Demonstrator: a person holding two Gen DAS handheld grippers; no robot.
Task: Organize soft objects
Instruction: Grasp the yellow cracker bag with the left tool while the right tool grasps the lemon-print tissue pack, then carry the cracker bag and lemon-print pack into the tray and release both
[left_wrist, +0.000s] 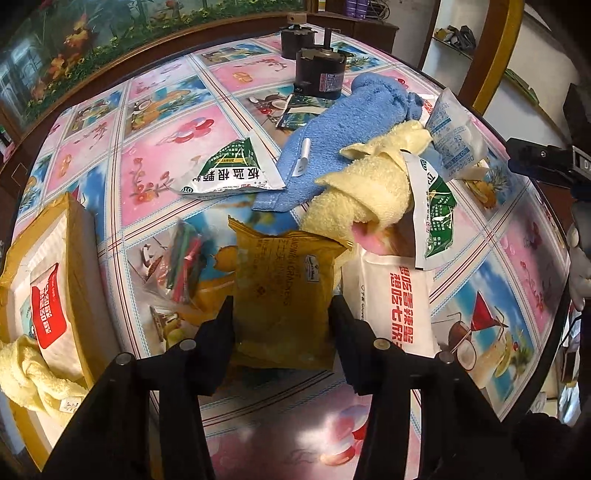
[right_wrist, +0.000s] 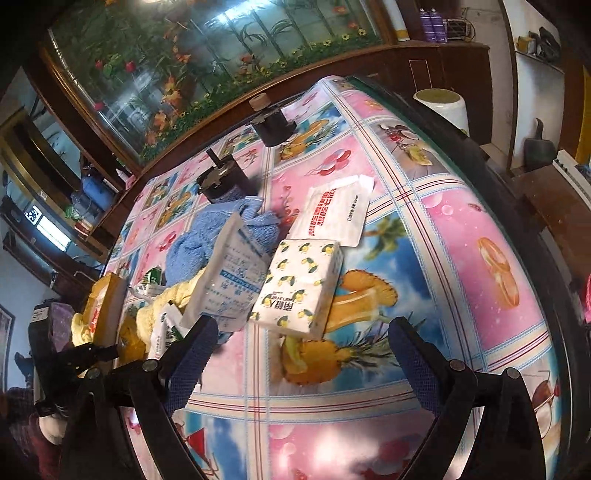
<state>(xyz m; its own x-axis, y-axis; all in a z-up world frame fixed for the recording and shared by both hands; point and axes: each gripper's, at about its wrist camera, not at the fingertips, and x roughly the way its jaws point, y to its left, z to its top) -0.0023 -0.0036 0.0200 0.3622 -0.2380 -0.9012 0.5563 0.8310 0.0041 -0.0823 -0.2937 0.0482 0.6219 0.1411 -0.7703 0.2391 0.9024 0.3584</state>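
My left gripper (left_wrist: 281, 314) is shut on a mustard-yellow cracker packet (left_wrist: 284, 273), one finger on each side of it. Beyond it lie a blue towel (left_wrist: 340, 122), a rolled yellow towel (left_wrist: 362, 192), a desiccant pouch (left_wrist: 454, 136), two green-and-white sachets (left_wrist: 229, 170) and a white packet with red text (left_wrist: 395, 295). My right gripper (right_wrist: 303, 328) is open above the table, with nothing between its fingers. Just ahead of it lies a lemon-print tissue pack (right_wrist: 299, 284). The desiccant pouch (right_wrist: 229, 273) leans to that pack's left.
A cardboard box (left_wrist: 74, 236) at the left holds a white red-label packet and a second yellow towel (left_wrist: 29, 373). A clear bag of coloured items (left_wrist: 184, 258) lies beside the cracker packet. Two black motors (left_wrist: 321, 70) stand at the back. A white roll (right_wrist: 443, 107) stands past the table's far edge.
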